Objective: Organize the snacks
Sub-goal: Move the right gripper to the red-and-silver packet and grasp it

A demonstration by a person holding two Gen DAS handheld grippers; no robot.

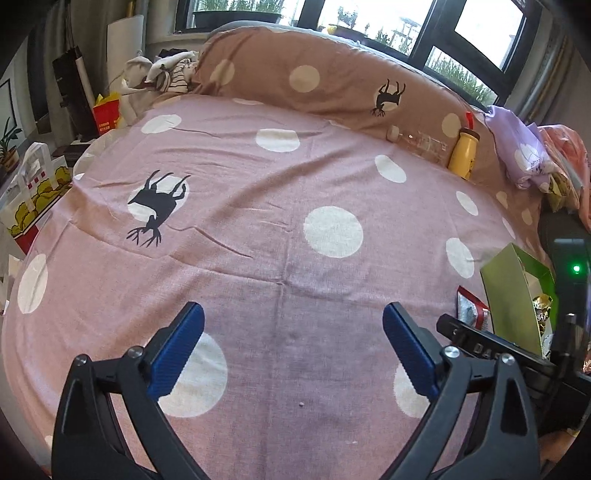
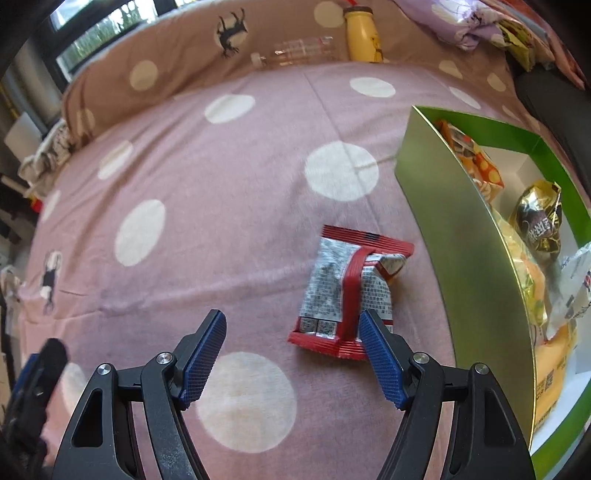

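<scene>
The left gripper (image 1: 293, 347) hangs over the bed (image 1: 258, 229), its blue fingers (image 1: 177, 354) spread wide with only the pink dotted sheet between them. At the right edge stands a green box (image 1: 513, 299) with wrapped snacks inside, and a red snack packet (image 1: 471, 308) lies just beside its near wall (partly hidden). A yellow bottle (image 1: 463, 153) leans against the brown pillow (image 1: 314, 74), next to a clear plastic bottle (image 1: 421, 142) on its side.

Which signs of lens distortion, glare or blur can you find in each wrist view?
Left wrist view: the fisheye bows the bedspread into a dome, the windows are blown out, and the detail is sharp. Right wrist view: the same bulge, slight motion blur softens the red snack packet, and the green box wall shows sheen.
</scene>
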